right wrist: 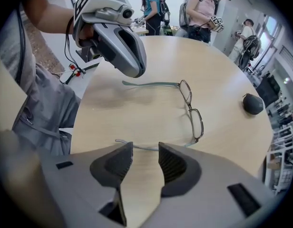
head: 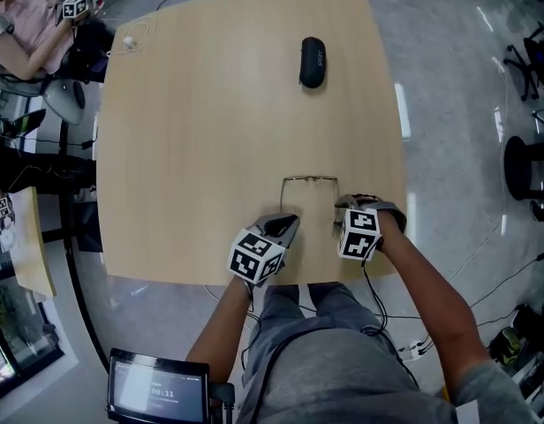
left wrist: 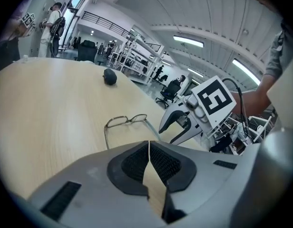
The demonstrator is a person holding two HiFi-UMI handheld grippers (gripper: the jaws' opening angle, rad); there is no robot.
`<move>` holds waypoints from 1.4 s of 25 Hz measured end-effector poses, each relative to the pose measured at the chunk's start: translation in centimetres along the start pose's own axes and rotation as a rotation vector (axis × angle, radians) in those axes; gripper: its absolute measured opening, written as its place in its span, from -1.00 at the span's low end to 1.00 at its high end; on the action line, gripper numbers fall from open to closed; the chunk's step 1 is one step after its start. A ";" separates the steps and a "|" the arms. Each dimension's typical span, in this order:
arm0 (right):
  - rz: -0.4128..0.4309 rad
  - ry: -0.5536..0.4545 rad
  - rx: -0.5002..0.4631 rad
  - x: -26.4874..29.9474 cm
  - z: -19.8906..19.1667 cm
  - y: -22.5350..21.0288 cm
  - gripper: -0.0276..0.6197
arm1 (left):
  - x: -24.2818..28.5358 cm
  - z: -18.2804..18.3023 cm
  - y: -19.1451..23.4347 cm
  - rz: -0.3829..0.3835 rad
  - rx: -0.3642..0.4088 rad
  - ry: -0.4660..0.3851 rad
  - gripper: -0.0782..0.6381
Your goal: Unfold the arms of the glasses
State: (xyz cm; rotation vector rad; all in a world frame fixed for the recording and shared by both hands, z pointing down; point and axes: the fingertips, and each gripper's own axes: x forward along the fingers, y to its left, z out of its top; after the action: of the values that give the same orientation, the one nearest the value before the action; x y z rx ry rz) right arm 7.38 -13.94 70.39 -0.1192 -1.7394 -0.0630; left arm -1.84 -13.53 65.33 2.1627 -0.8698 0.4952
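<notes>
Thin metal-framed glasses (head: 309, 180) lie on the wooden table (head: 192, 148), both arms spread out and pointing back toward me. My left gripper (head: 288, 225) hangs just behind the end of the left arm, its pads pressed together with nothing between them; in the right gripper view the left gripper (right wrist: 135, 66) hovers over that arm's tip. My right gripper (head: 344, 205) is open a small gap, and the right arm of the glasses (right wrist: 191, 113) runs across just ahead of its fingertips. In the left gripper view the glasses (left wrist: 126, 121) lie ahead, beside the right gripper (left wrist: 171, 133).
A black glasses case (head: 313, 62) lies at the table's far side. A small white object with a cord (head: 129, 41) sits at the far left corner. A seated person (head: 29, 25) holds other grippers at top left. A screen (head: 159, 387) stands by my left leg.
</notes>
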 end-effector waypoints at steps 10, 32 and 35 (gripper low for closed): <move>-0.107 -0.244 0.213 -6.3 3.2 -1.3 -0.39 | -9.7 7.1 -1.6 0.106 0.106 -0.219 -0.76; -0.640 -1.348 0.473 -48.3 17.1 15.8 -0.89 | -43.7 12.5 -22.6 0.251 0.649 -0.858 -0.76; -0.682 -1.360 0.446 -49.3 18.6 21.6 -0.89 | -47.1 9.3 -24.6 0.244 0.671 -0.883 -0.76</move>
State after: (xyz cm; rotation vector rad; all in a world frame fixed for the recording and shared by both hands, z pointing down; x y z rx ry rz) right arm -0.10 7.37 18.11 0.9789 -3.0113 -0.0998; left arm -16.32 11.85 19.98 2.9632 -1.6241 -0.1338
